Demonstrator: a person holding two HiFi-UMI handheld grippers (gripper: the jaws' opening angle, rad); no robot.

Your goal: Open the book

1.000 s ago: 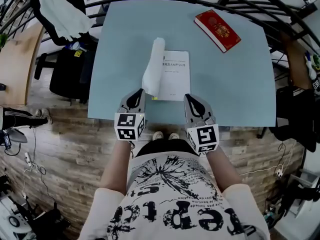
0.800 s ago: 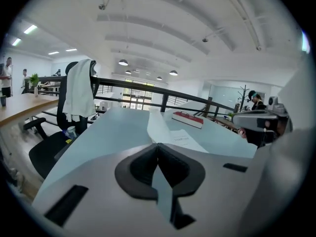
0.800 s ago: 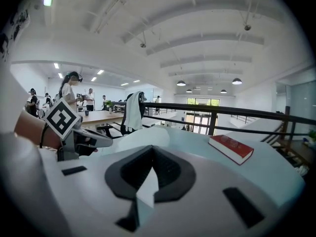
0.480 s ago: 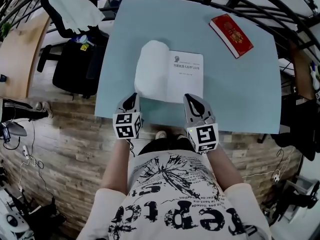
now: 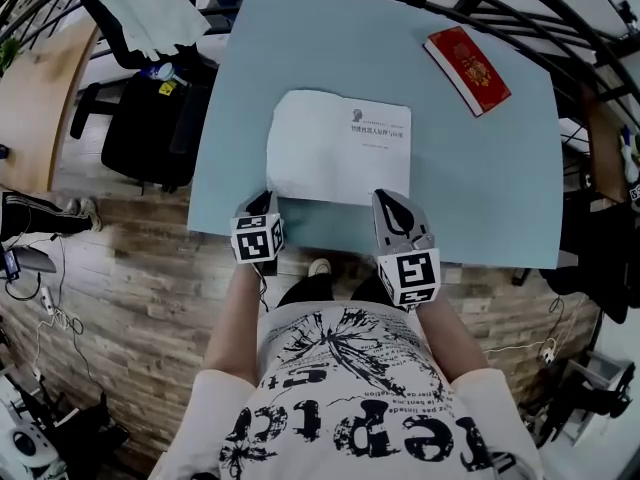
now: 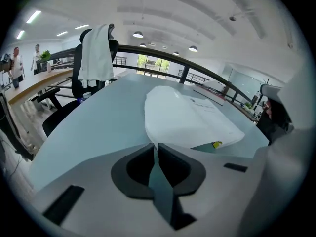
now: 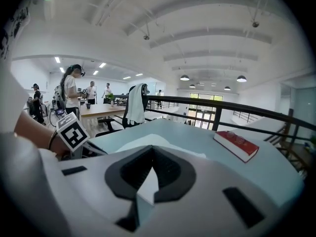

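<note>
Looking along the right gripper (image 7: 152, 148), its two dark jaws meet at the tips with nothing between them. Just beyond the jaws, a book (image 7: 129, 143) lies white page up on a pale blue table (image 7: 197, 135), with a closed red book (image 7: 236, 145) well apart from it at the right. At the left, a hand (image 7: 37, 130) holds the left gripper (image 7: 96, 149) near the white page, and behind the table are a dark railing (image 7: 222, 107), a chair draped in white cloth (image 7: 137, 102) and people (image 7: 73, 90) by a wooden desk.

Left gripper (image 5: 266, 199), right gripper (image 5: 387, 198): closed (apparently)
</note>
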